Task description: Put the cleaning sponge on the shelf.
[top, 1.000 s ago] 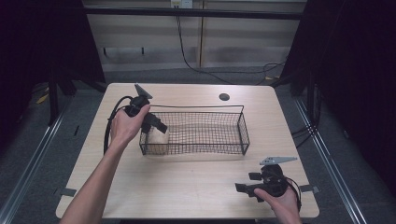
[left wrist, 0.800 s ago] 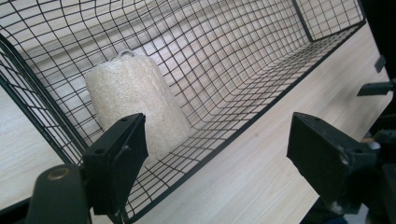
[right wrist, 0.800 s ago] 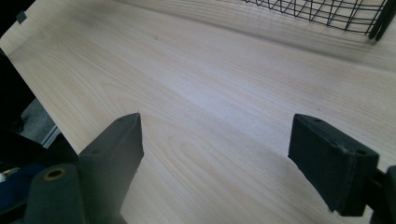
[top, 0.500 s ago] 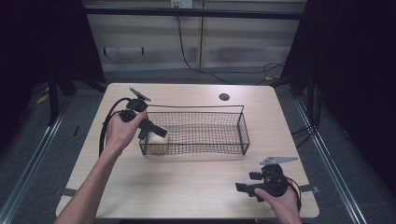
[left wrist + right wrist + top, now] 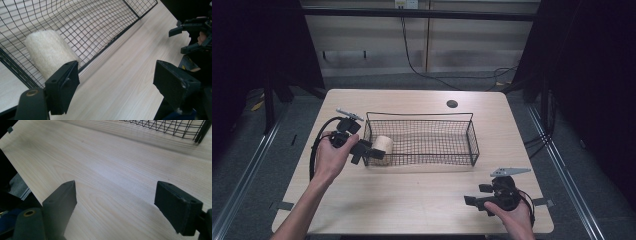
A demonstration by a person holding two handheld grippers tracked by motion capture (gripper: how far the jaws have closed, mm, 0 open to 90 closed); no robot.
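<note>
You have one wire basket point(image 5: 422, 137) on the table point(image 5: 412, 205) and one cream-coloured roll point(image 5: 381, 146) lying inside it at its left end, against the near wall. Your left gripper point(image 5: 361, 151) sits just outside that near-left corner; its jaws have just been closing partway, yet they stand apart with nothing between them, the mesh between them and the roll. Your right gripper point(image 5: 479, 201) rests near the table's near-right corner, jaws wide and empty. Bare tabletop lies between basket and near edge.
</note>
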